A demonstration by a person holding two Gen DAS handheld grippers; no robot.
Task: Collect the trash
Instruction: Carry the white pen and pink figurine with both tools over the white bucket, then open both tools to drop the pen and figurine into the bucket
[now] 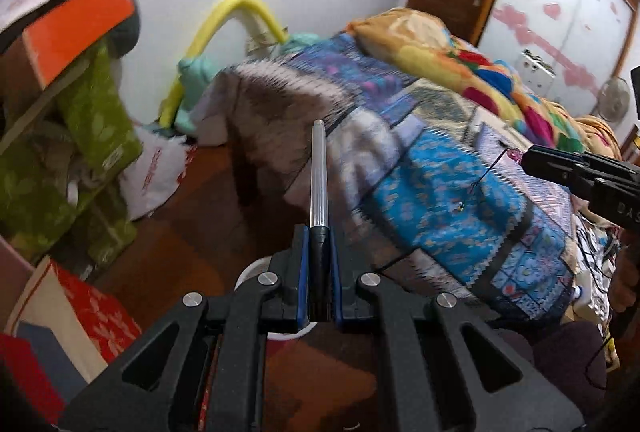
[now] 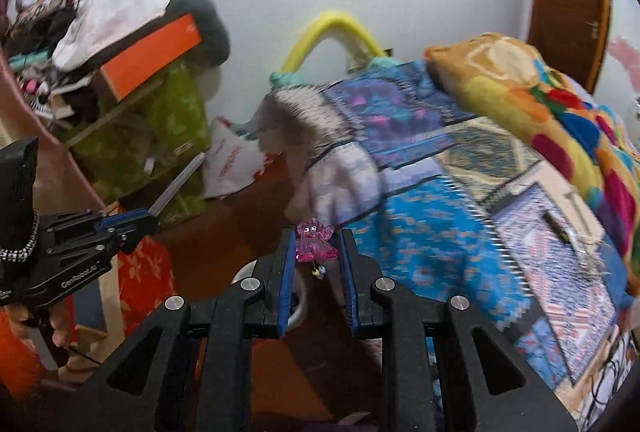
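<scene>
A pen [image 1: 320, 176] with a clear barrel and a black cap end stands in the lower middle of the left wrist view, clamped between the blue pads of the left tool [image 1: 320, 252]; its barrel sticks up and away past the fingertips, over the wooden floor [image 1: 192, 216]. In the right wrist view that same pen shows at the left edge as a pale stick slanting up to the right out of the left tool.

A small pink see-through charm [image 2: 314, 242], shaped like a little figure with eyes, sits in the lower middle of the right wrist view, pinched between the blue pads of the right tool [image 2: 316, 252]. A thin thread with a tiny bead [image 2: 318, 272] hangs below it. From the left wrist view the right tool comes in at the right edge, the pink charm at its tip and the thread dangling over the bed.

A white round rim [image 1: 248, 272] shows on the floor just behind the tool fingers in both views; what it belongs to I cannot tell.

The bed [image 1: 440, 192] fills the right half of each picture, covered in a blue patterned patchwork cloth, with an orange many-coloured blanket [image 1: 460, 56] heaped along its far side. At upper left stands a cluttered shelf with an orange box [image 1: 80, 28] and green leaf-print boxes [image 1: 100, 112]; a white plastic bag [image 1: 156, 172] lies on the floor beside them. A yellow curved tube [image 1: 240, 16] leans at the white wall behind the bed.
</scene>
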